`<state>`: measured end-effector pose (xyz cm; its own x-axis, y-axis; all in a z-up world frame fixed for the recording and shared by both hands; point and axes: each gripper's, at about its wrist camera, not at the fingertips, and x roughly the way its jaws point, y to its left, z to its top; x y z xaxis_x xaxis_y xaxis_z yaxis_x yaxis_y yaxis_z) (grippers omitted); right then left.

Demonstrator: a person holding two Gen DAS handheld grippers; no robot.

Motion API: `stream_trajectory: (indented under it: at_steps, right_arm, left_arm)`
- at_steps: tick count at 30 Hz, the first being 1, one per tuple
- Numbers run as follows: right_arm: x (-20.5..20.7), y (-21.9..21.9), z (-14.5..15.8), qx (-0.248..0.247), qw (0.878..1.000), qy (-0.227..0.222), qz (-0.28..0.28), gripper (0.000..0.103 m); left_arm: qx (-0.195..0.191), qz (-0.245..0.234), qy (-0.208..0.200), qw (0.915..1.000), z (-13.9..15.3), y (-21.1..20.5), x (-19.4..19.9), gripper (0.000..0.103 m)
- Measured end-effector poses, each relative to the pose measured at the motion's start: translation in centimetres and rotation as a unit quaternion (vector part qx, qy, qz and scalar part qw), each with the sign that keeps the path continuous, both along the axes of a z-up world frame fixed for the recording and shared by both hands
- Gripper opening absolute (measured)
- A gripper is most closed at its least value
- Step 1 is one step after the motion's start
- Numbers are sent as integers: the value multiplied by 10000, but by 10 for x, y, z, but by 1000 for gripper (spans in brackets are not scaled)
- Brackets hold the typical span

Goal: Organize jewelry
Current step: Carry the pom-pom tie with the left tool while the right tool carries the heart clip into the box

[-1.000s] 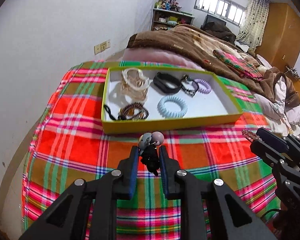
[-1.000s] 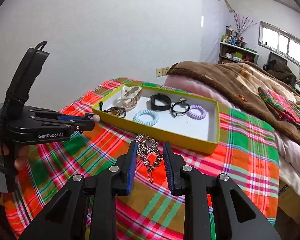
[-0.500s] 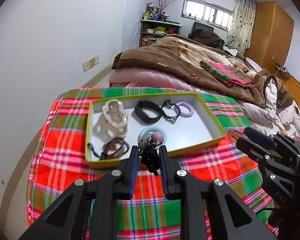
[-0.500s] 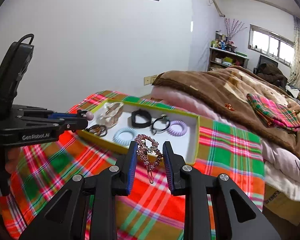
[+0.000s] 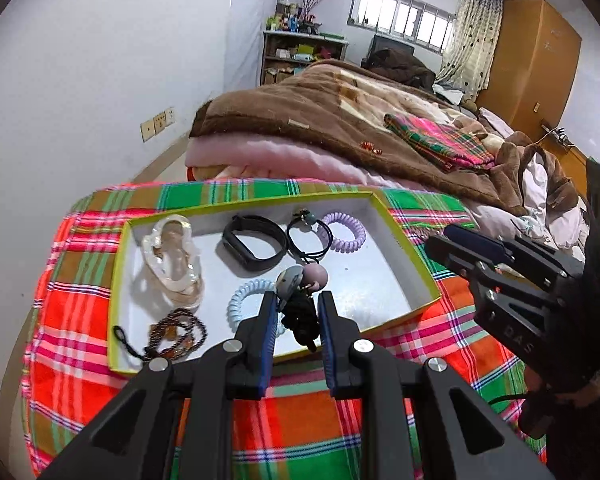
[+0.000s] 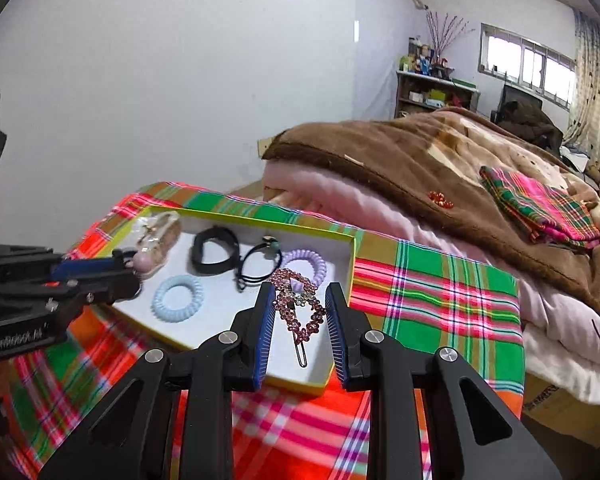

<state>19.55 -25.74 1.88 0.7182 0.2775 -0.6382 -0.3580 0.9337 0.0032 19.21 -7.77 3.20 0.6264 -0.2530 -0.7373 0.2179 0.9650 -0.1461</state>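
Note:
A yellow-rimmed white tray point(image 5: 420, 276) point(image 6: 350, 264) sits on a plaid cloth. It holds a clear bracelet point(image 5: 172, 256), a black band point(image 5: 254, 242), a black hair tie point(image 5: 308, 240), a purple coil tie point(image 5: 346, 232), a blue coil tie point(image 5: 244, 300) and a brown beaded bracelet point(image 5: 176, 334). My left gripper point(image 5: 298, 310) is shut on a black hair tie with two round beads point(image 5: 300, 280), held above the tray's front. My right gripper point(image 6: 298, 304) is shut on a pink rhinestone hair clip point(image 6: 298, 304), held over the tray's right end.
The plaid cloth point(image 5: 80, 264) covers a small table beside a bed with a brown blanket point(image 5: 320, 112) and pink quilt. A white wall runs along the left. A cardboard box point(image 6: 556, 404) stands low at the right. Each gripper shows in the other's view.
Both grippers have moved forward and now hang over the tray, each still holding its item. The tray looks nearer and larger in both views.

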Motion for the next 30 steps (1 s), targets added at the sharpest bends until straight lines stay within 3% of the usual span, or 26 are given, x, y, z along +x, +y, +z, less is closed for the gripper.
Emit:
stream_trajectory:
  at_steps: [14,30]
  right_arm:
    - [42,6,-37,-194,9984,521,65,27]
    - [49,14,-46,-279,9976,592,218,27]
  left_arm:
    - [-10,-180,378,9991,-29,-21,25,21]
    - [28,-170,633,9978,-49,-27,34,21]
